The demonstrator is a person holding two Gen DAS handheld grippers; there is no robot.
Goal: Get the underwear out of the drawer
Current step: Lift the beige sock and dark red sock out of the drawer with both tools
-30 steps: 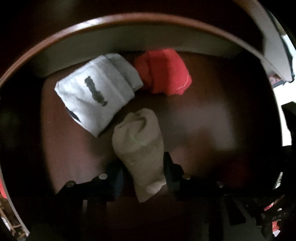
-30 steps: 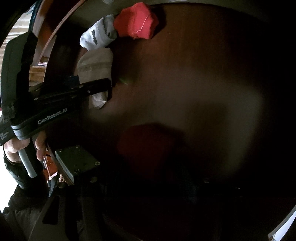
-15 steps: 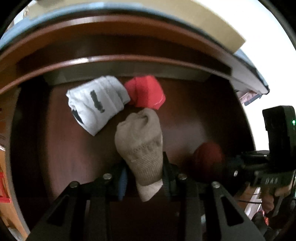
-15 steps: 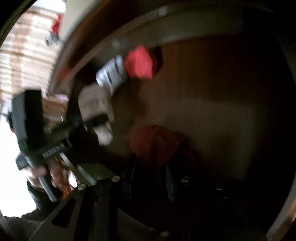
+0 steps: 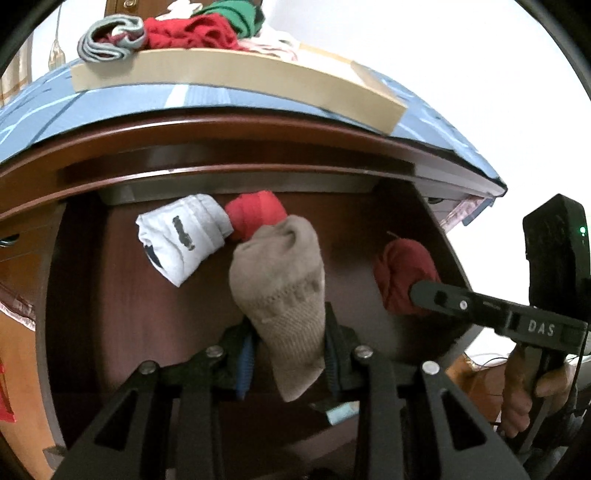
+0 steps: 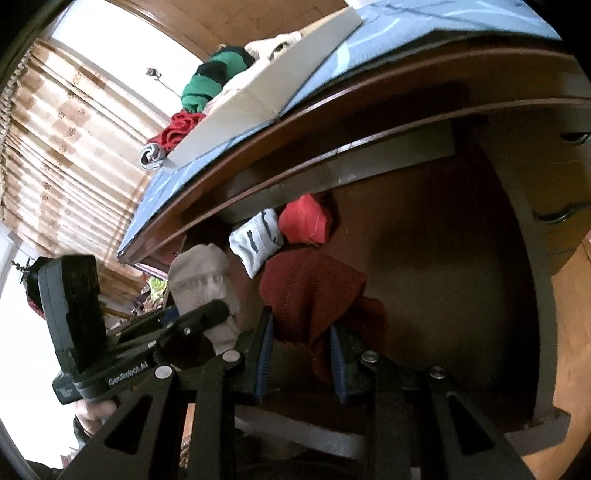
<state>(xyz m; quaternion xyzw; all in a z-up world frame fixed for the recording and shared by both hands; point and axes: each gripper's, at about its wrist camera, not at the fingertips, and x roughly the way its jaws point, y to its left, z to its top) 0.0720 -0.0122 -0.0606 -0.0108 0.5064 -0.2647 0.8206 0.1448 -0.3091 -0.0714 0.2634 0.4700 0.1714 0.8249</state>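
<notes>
A beige knitted roll of underwear sat clamped between the pads of the left gripper, lifted above the floor of the open wooden drawer; its loose end hung down past the fingertips. From the right wrist the same beige roll showed at the left, pinched in the left gripper, with a hand on the handle below.

A dark red knitted piece was pinched in the right gripper, whose jaws had closed narrowly on the cloth within the last second; it hung clear of the drawer floor. In the left wrist view the dark red piece sat at the tip of the right gripper.

Two folded items lay on the drawer floor against the back wall, touching each other: a white folded pair with dark print and, just right of it, a bright red folded pair.

Above the drawer, on the blue-patterned cabinet top, stood a shallow tan tray holding a heap of garments in grey, red, green and white. Patterned curtains hung at the left of the right wrist view.
</notes>
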